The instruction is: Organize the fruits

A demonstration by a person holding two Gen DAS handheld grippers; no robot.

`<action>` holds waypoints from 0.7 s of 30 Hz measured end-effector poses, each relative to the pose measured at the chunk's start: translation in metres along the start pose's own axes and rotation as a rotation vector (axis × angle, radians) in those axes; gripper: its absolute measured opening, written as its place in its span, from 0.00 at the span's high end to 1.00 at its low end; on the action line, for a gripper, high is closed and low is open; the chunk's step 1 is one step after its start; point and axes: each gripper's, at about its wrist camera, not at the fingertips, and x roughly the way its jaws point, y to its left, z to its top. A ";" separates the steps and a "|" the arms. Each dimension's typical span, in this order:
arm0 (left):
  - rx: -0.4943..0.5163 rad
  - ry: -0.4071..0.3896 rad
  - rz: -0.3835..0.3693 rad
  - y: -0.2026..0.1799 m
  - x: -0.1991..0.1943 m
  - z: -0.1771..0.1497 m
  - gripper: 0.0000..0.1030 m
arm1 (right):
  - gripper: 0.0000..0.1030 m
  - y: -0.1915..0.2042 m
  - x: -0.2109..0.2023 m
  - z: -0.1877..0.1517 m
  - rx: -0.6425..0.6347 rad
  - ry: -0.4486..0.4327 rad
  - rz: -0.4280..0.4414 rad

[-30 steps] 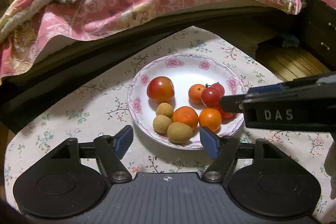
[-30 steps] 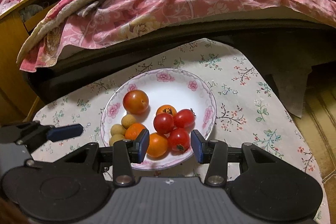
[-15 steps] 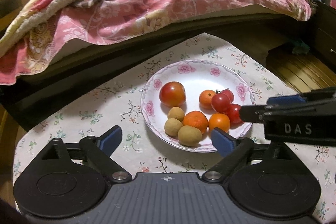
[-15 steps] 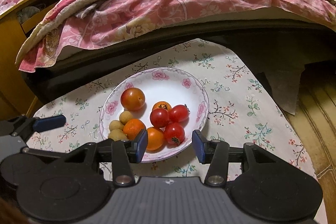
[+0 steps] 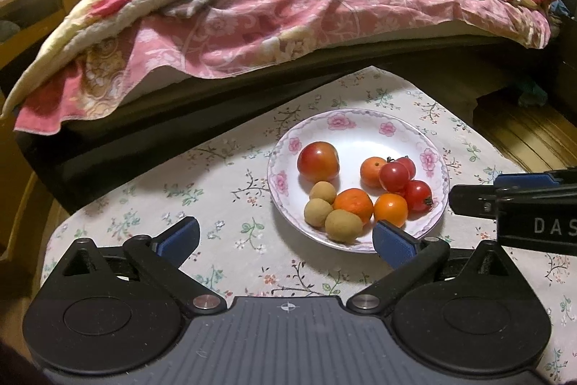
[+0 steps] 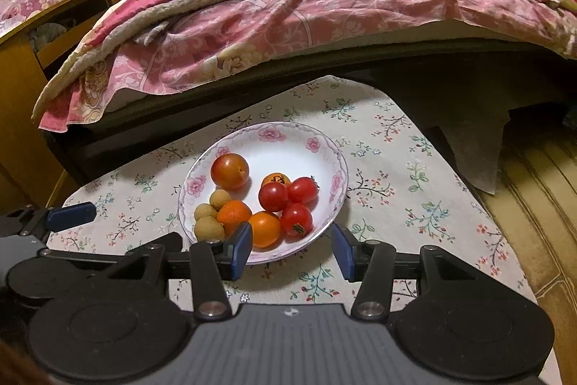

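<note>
A white floral plate [image 5: 360, 128] [image 6: 267, 147] sits on the flowered tablecloth. It holds a large red tomato [image 5: 318, 161] [image 6: 229, 171], three cherry tomatoes [image 5: 394, 176] [image 6: 273, 196], orange mandarins [image 5: 353, 204] [image 6: 264, 228] and three tan longans [image 5: 342, 224] [image 6: 209, 228]. My left gripper [image 5: 286, 239] hangs open and empty, wide apart, just short of the plate's near-left edge. My right gripper [image 6: 292, 246] is open and empty at the plate's near rim, and appears at the right edge of the left wrist view [image 5: 505, 201].
A bed with a pink floral quilt [image 5: 288, 6] [image 6: 306, 6] stands right behind the small table [image 5: 223, 175] [image 6: 396, 168]. A wooden cabinet [image 6: 32, 67] is at the left. Wooden floor [image 6: 541, 204] lies past the table's right edge.
Both grippers have drawn back from the plate. The left gripper's fingers have spread much wider and shifted left. The right gripper opened a little. The fruit has not moved.
</note>
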 end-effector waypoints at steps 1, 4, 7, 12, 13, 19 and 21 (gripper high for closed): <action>-0.005 -0.001 0.001 0.000 -0.001 -0.001 0.00 | 0.51 -0.001 -0.001 -0.001 0.002 0.000 -0.001; -0.018 -0.003 0.004 0.000 -0.004 -0.003 0.00 | 0.51 -0.001 -0.004 -0.004 0.008 0.003 -0.002; -0.025 -0.005 0.005 0.000 -0.008 -0.006 0.00 | 0.51 0.002 -0.008 -0.008 0.002 0.001 -0.006; -0.033 -0.010 0.008 0.000 -0.014 -0.009 0.00 | 0.51 0.005 -0.016 -0.013 -0.008 -0.010 -0.006; -0.037 -0.011 0.007 0.001 -0.015 -0.009 0.00 | 0.51 0.006 -0.018 -0.015 -0.008 -0.012 -0.006; -0.062 -0.017 0.002 0.004 -0.025 -0.015 0.00 | 0.51 0.009 -0.025 -0.023 -0.011 -0.014 -0.003; -0.063 -0.016 0.000 0.004 -0.027 -0.018 0.00 | 0.50 0.010 -0.027 -0.026 -0.013 -0.015 -0.003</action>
